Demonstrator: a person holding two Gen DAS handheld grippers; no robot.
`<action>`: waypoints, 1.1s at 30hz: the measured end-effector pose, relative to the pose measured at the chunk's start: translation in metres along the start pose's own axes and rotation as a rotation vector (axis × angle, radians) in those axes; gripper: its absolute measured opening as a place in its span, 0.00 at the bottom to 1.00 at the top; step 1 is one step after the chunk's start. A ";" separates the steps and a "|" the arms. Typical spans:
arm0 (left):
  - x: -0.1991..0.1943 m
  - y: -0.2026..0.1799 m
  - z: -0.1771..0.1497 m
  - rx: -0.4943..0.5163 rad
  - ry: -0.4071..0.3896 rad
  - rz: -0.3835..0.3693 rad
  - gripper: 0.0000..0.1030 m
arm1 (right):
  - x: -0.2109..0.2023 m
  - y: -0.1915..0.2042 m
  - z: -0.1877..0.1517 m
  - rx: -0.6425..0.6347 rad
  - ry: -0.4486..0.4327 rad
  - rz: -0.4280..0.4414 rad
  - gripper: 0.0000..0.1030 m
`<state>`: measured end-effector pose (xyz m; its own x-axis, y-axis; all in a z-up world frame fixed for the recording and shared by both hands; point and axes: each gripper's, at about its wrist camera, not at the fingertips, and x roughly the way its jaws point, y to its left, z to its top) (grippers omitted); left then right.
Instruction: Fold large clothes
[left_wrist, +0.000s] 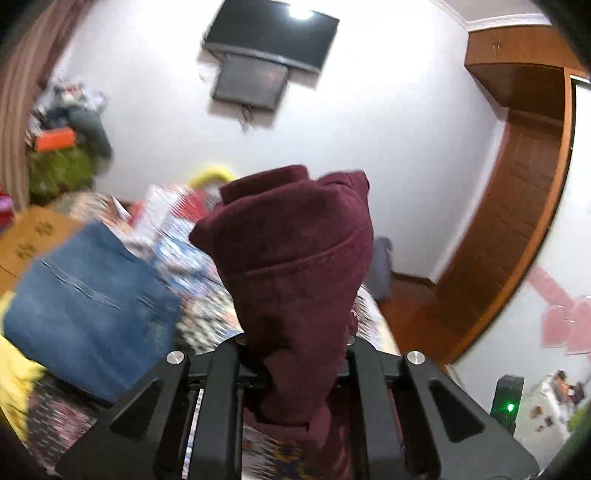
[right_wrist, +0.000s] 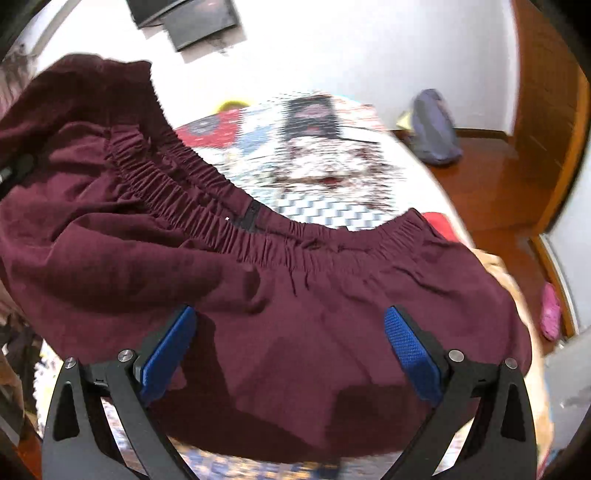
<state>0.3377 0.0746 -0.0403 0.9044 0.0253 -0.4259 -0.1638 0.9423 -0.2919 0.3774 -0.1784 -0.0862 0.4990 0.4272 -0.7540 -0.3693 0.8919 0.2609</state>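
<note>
A maroon garment with an elastic waistband (right_wrist: 258, 236) is the task's object. In the left wrist view my left gripper (left_wrist: 293, 354) is shut on a bunched fold of the maroon garment (left_wrist: 295, 258), which stands up in front of the camera and hides the fingertips. In the right wrist view my right gripper (right_wrist: 290, 325) is open, its blue pads (right_wrist: 410, 347) wide apart just above the spread cloth, holding nothing. The garment hangs over a patterned bedspread (right_wrist: 314, 147).
A folded blue denim piece (left_wrist: 92, 302) and yellow cloth (left_wrist: 14, 369) lie on the bed at left. A wall TV (left_wrist: 273, 40), a wooden wardrobe (left_wrist: 517, 184), a cluttered pile (left_wrist: 66, 140), a grey bag on the floor (right_wrist: 436, 129) and a pink slipper (right_wrist: 550, 310) surround the bed.
</note>
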 end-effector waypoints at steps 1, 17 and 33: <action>-0.001 0.004 -0.002 -0.001 -0.013 0.026 0.12 | 0.007 0.011 -0.002 -0.009 0.015 0.029 0.98; 0.028 -0.016 -0.032 0.089 0.105 0.089 0.11 | 0.072 0.067 -0.047 -0.031 0.260 0.242 0.98; 0.074 -0.183 -0.218 0.730 0.475 -0.091 0.19 | -0.044 -0.135 -0.099 0.251 0.107 -0.153 0.99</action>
<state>0.3489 -0.1683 -0.2053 0.6152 -0.0488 -0.7869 0.3410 0.9164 0.2098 0.3274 -0.3325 -0.1479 0.4438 0.2794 -0.8515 -0.0846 0.9590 0.2706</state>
